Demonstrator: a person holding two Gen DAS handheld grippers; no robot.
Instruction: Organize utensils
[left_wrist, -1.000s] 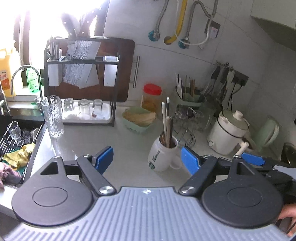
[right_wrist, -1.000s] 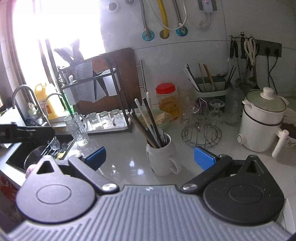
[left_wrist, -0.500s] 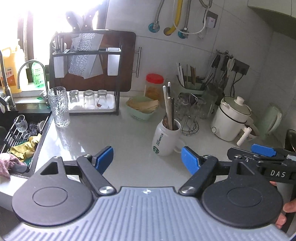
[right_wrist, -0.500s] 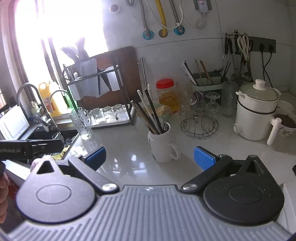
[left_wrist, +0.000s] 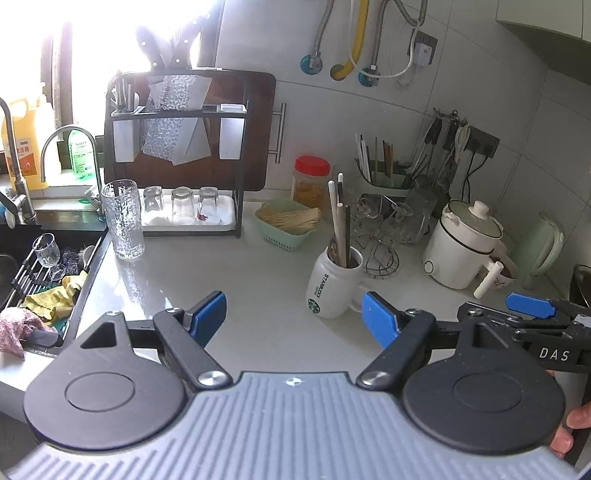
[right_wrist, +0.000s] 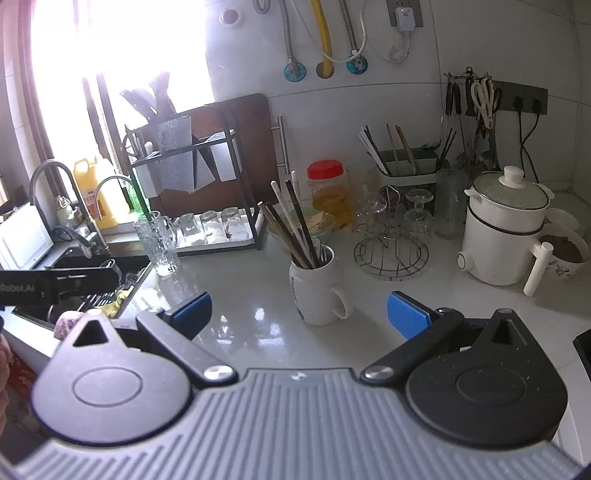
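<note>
Clearly, both grippers hover above the white worktop (left_wrist: 266, 280), with bare surface between them and the white mug (left_wrist: 332, 286). The left gripper (left_wrist: 295, 314) has its jaws wide apart and holds nothing; the right gripper (right_wrist: 299, 310) is the same. The mug stands upright near the wire rack (right_wrist: 391, 254), and the chopsticks (right_wrist: 291, 225) in it rise long and lean toward the window side. At the left, the worktop ends at the sink (left_wrist: 40, 258).

One white mug (right_wrist: 318, 286) is standing at twelve o'clock, three small glasses (left_wrist: 181, 205) are sitting upside down at eleven.
</note>
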